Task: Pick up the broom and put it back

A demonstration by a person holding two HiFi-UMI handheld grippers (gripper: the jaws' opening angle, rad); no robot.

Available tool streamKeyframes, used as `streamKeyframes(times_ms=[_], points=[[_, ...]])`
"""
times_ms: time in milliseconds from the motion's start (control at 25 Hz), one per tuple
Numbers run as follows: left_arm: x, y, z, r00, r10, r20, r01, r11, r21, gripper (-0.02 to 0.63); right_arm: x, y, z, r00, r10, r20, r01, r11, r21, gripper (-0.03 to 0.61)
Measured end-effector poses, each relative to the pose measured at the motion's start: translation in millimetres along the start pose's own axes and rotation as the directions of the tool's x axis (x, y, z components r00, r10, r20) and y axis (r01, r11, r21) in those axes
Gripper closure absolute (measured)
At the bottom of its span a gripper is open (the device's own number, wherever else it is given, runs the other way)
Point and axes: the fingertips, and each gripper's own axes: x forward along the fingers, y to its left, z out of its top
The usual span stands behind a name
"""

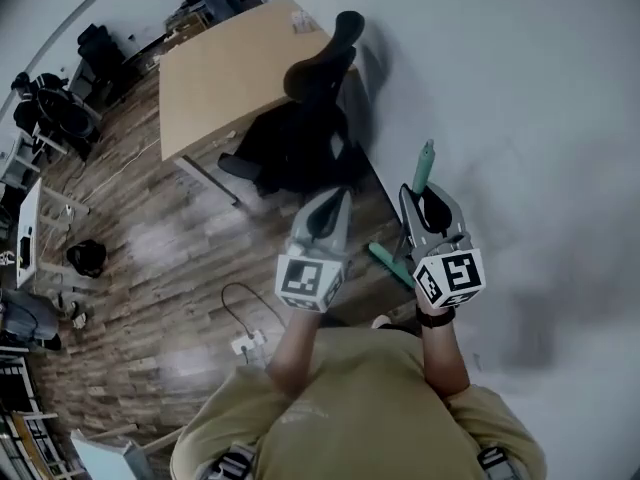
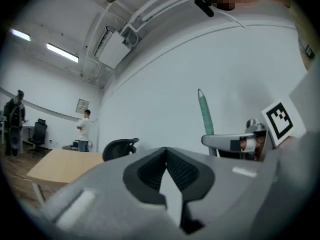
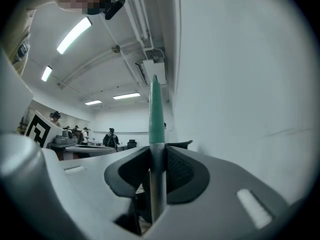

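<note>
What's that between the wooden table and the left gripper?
A black chair stands between the table and the left gripper; the head view shows it.

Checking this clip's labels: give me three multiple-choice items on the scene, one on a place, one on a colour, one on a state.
1. Where is the black office chair?
A. at the wooden desk
B. on top of the desk
C. behind the person

2. The top end of the broom handle is:
A. red
B. green
C. yellow

3. The right gripper is:
A. open and empty
B. shut on the broom handle
C. shut and empty

Answers:
1 A, the chair stands at the desk's edge.
2 B, a green grip sits above bare metal.
3 B, the pads press the shaft from both sides.
</note>
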Motion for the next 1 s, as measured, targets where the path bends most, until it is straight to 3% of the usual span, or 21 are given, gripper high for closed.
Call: streamKeyframes(times_ms=[120, 320, 520, 680, 800, 1000], points=[[-55, 72, 8, 0.990, 0.138, 0.009, -0.138, 0.990, -0.012, 0.612, 49, 72, 2, 0.991, 0.136, 0.004, -0.136, 0.991, -0.003, 0.486], [-157, 184, 17, 0.953, 0.301, 0.021, -0.301, 0.954, -0.003, 0.612, 122, 207, -12, 0.951, 0.308, -0.028, -0.307, 0.952, 0.008, 0.486], [-258, 303, 10, 0.899, 0.436, 0.024, -0.435, 0.900, -0.036, 0.612, 199, 346, -36, 0.890, 0.453, -0.059, -0.453, 0.891, 0.004, 0.485], [-335, 369, 14, 0.853, 0.521, 0.034, -0.520, 0.853, -0.045, 0.612, 240, 445, -47, 0.835, 0.547, -0.067, -0.546, 0.837, 0.026, 0.485], [-389, 407, 15, 0.802, 0.595, 0.041, -0.593, 0.803, -0.055, 0.612, 260, 512, -59, 0.780, 0.620, -0.088, -0.619, 0.784, 0.040, 0.485], [-482, 469, 16, 0.678, 0.733, 0.050, -0.729, 0.680, -0.079, 0.612, 286, 632, -76, 0.632, 0.765, -0.120, -0.763, 0.642, 0.076, 0.485]])
